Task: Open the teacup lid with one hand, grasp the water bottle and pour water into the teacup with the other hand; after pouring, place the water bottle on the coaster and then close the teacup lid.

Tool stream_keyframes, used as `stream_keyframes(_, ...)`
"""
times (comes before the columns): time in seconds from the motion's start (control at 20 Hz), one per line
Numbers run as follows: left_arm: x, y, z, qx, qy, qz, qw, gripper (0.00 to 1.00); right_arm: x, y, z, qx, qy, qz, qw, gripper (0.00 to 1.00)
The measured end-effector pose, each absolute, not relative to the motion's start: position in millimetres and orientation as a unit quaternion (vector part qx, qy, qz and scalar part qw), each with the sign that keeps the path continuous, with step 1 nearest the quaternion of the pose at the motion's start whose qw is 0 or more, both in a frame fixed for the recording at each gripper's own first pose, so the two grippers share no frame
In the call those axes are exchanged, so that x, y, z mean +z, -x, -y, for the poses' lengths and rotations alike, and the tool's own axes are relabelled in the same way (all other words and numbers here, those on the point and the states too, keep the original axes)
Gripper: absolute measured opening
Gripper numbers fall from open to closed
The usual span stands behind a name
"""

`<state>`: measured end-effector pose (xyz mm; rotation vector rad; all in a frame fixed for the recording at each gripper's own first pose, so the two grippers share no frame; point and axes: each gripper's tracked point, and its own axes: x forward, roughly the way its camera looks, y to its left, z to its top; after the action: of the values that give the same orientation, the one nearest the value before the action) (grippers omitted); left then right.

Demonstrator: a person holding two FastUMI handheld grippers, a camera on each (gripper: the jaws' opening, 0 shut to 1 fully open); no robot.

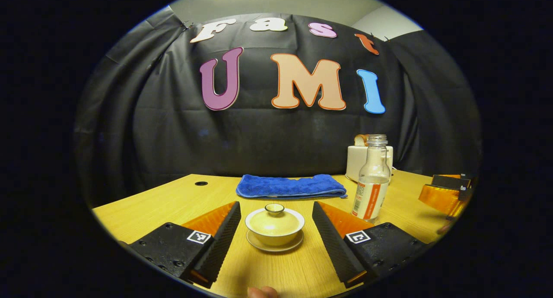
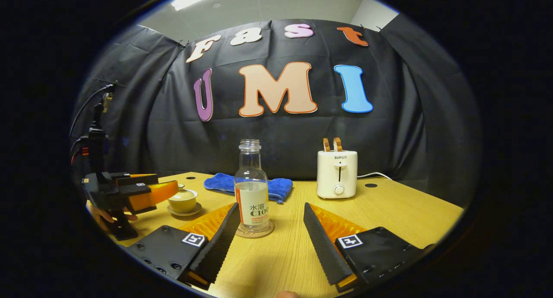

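Note:
A pale lidded teacup [image 1: 274, 223] rests on its saucer, lid on, just ahead of my left gripper [image 1: 275, 204], which is open with a finger on each side of it and not touching. The clear uncapped water bottle [image 2: 252, 194], partly filled, stands upright on a round coaster [image 2: 255, 232]. My right gripper [image 2: 271, 207] is open just short of the bottle, which stands close to its left finger. In the right gripper view the left gripper [image 2: 149, 193] reaches toward the teacup [image 2: 182, 200]. The bottle [image 1: 371, 181] stands right of the cup in the left gripper view.
A folded blue towel [image 1: 290, 186] lies behind the cup. A cream toaster [image 2: 337, 172] with two slices stands at the back of the wooden table [image 2: 389, 211]. The right gripper [image 1: 445, 194] sits at the far right of the left gripper view.

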<state>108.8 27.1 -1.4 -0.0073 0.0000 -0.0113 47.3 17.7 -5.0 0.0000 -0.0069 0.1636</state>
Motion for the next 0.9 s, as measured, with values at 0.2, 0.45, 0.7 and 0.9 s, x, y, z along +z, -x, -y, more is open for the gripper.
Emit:
stream_keyframes(0.2,0,-75,-20,-0.007,0.001,0.001,1.000,0.97,0,-33,-26,0.076,0.000,0.005,0.997,0.95)
stream_keyframes(0.45,0,-43,-16,0.003,0.001,0.000,1.000,0.97,0,-14,-30,0.062,0.000,0.005,0.998,0.95)
stream_keyframes(0.7,2,-17,-3,0.004,0.000,0.001,1.000,0.98,0,11,-37,0.055,0.000,0.005,0.998,0.95)
stream_keyframes(0.9,3,-5,8,0.001,-0.001,0.000,1.000,0.97,-1,24,-43,0.057,-0.001,0.005,0.998,0.95)
